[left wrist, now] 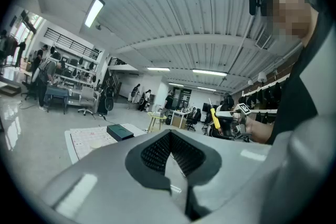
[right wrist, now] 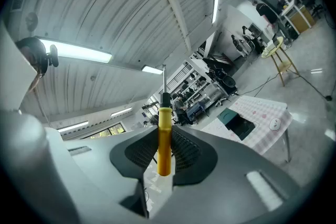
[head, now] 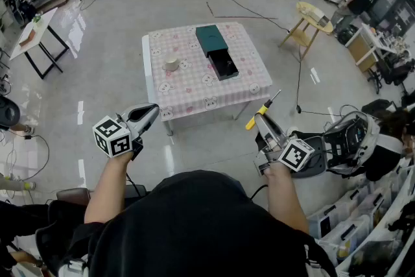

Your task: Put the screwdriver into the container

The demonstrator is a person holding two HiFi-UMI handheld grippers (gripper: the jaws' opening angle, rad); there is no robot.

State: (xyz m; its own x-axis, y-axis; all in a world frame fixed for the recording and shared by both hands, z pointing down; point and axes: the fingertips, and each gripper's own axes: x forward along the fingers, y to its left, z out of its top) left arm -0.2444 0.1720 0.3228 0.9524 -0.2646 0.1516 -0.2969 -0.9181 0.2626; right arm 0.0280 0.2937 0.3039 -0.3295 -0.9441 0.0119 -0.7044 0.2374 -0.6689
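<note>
Both bare forearms extend forward from the torso, over the floor and short of the square table with the pink checked cloth point(head: 188, 87). The left gripper point(head: 150, 112) points forward and inward. Its jaws are pressed together with nothing between them point(left wrist: 169, 157).

The right gripper point(head: 260, 119) points forward toward the table and is angled upward. Its jaws are clamped on the yellow-handled screwdriver point(right wrist: 164, 139). The handle lies along the jaws between the pads, and the metal shaft projects beyond the fingertips.

The dark green rectangular container point(head: 218, 52) lies open on the table, well apart from the screwdriver point(head: 264, 107) and both grippers. A small beige round object point(head: 170, 64) rests beside the container.
</note>
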